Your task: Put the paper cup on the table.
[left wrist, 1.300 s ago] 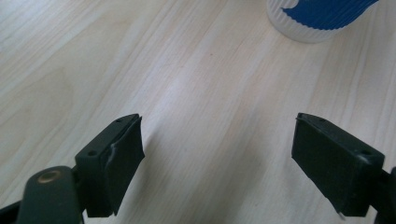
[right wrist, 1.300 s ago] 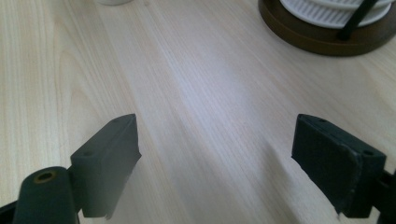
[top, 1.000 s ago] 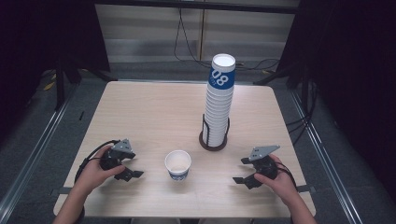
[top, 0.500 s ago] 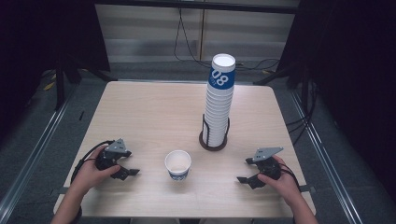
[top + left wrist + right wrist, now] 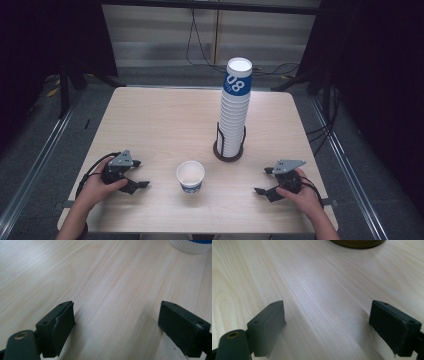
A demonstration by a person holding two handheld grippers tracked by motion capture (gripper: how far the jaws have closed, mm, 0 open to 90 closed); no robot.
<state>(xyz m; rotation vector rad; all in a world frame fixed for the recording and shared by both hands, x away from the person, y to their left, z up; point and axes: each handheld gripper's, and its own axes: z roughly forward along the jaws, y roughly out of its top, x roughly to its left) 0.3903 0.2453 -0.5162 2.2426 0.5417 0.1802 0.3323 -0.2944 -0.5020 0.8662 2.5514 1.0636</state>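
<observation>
Both grippers sit low over the near edge of the bench (image 5: 165, 115), jaws spread, nothing between them. Left gripper (image 5: 134, 176): jaws apart over bare wood, and they have just been opening wider; in the left gripper view only bench grain lies in the gap, with the base of the single paper cup (image 5: 192, 245) at the top right edge, well clear of the pads. Right gripper (image 5: 266, 181): jaws spread wide, also just been opening a little further, empty; the right gripper view has bare wood between the pads and the dark base of the cup holder (image 5: 358, 243) at the far edge.

Hands: left hand (image 5: 97, 182) wraps the gripper body from the near left, gripper pointing right toward the cup. Right hand (image 5: 300, 192) comes in from the near right, gripper pointing left toward the cup.

Single paper cup (image 5: 190, 177) stands upright, mouth up, near centre of the bench, between the two grippers and touching neither. Tall cup stack (image 5: 234, 115) stands in its holder just beyond, right of centre.

Versus a second ago: both hands have drawn slightly nearer the near edge; cup and stack unmoved.
</observation>
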